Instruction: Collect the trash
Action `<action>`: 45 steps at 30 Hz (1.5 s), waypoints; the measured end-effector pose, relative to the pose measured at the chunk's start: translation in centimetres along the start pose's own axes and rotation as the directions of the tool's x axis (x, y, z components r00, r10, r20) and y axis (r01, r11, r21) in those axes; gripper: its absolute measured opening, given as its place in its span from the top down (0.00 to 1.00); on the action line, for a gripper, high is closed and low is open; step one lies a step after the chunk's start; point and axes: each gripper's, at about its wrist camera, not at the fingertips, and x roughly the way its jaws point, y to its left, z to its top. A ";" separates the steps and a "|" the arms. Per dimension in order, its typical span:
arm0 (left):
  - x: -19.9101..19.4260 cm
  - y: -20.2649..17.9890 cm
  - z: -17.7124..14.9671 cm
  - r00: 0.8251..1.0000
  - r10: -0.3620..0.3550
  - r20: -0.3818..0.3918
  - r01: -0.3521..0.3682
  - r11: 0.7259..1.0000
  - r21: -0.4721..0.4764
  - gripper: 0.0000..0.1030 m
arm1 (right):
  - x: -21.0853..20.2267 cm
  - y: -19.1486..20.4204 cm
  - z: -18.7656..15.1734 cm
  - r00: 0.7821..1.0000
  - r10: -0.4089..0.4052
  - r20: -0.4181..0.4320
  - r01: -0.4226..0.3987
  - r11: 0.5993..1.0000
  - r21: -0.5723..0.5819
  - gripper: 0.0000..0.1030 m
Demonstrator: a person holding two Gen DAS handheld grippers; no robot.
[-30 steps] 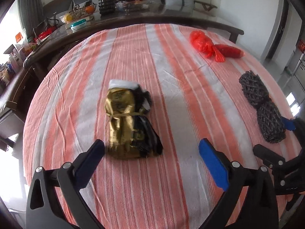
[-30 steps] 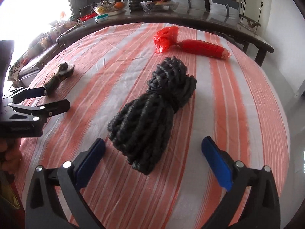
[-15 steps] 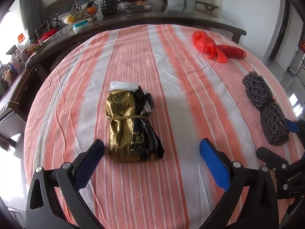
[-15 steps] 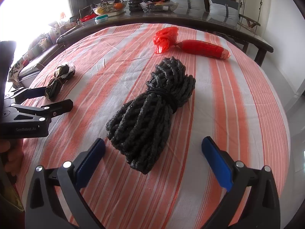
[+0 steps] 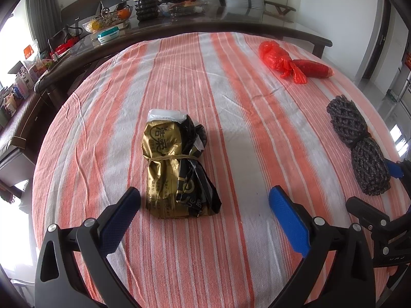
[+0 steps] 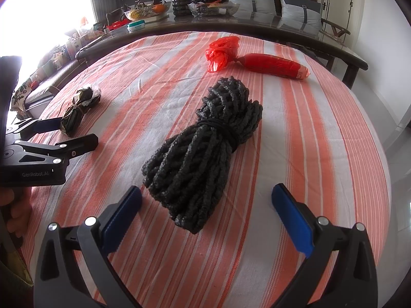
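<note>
Striped in orange and white, the tablecloth [image 5: 179,82] covers a round table that fills both wrist views, with a dark sideboard [image 6: 231,23] of bowls and a potted plant behind it. On the cloth lie three bundles of trash. A gold and black foil packet [image 5: 177,169], tied round its middle with a band, sits just ahead of the left gripper [image 5: 205,213], nearer its left finger than its right. That gripper's blue-padded jaws stand wide apart and hold nothing. Compared with a second ago, the packet appears slightly lower in the left view and more between the fingers, so the left gripper has eased forward a little. A coil of black mesh netting [image 6: 205,151], cinched at the waist, lies just ahead of the right gripper [image 6: 205,213], whose jaws also gape wide and empty; this coil has barely shifted in the right view. Farther back rests a red plastic bag [image 6: 223,51] knotted to a red tube-shaped roll [image 6: 274,65], well apart from both grippers and unmoved.
</note>
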 end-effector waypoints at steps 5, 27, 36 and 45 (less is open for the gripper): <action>0.0 0.0 0.0 1.000 0.001 0.000 -0.001 1.000 0.000 0.04 | 0.0 0.0 0.0 1.000 0.000 0.000 0.000 1.000 0.000 0.04; 0.0 0.0 0.0 1.000 0.002 0.000 -0.002 1.000 0.002 0.04 | 0.0 0.0 0.0 1.000 -0.001 0.000 0.001 1.000 0.000 0.04; 0.1 0.0 0.0 1.000 0.002 -0.002 -0.002 1.000 0.003 0.04 | 0.0 0.0 0.0 1.000 -0.001 0.000 0.001 1.000 0.000 0.04; -4.1 7.2 1.3 0.983 -0.177 0.045 0.180 0.981 -0.068 0.04 | -3.0 -5.7 1.1 0.987 0.162 0.015 -0.162 0.965 0.204 0.05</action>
